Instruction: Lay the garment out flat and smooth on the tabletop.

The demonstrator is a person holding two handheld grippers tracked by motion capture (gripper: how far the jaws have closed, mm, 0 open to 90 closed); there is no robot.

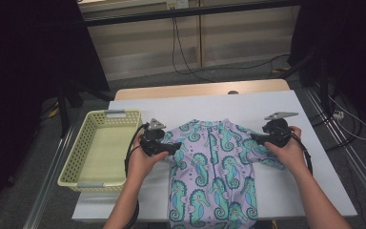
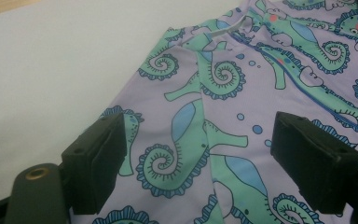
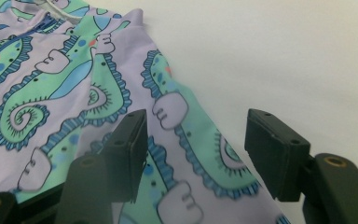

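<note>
both claws (image 1: pixel 178 147) (image 1: pixel 251 137) open over seahorse shirt (image 1: pixel 213 167), yellow basket (image 1: pixel 91 183) left

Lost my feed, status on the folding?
Left gripper open at left sleeve. Right gripper open at right sleeve. Shirt flat, unheld. Nothing in the way.

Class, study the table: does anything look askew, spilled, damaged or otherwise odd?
Nothing is spilled or damaged. The seahorse-print garment lies flat, but its lower end hangs over the table's near edge. The yellow basket at the left sticks out past the table's left edge.
</note>
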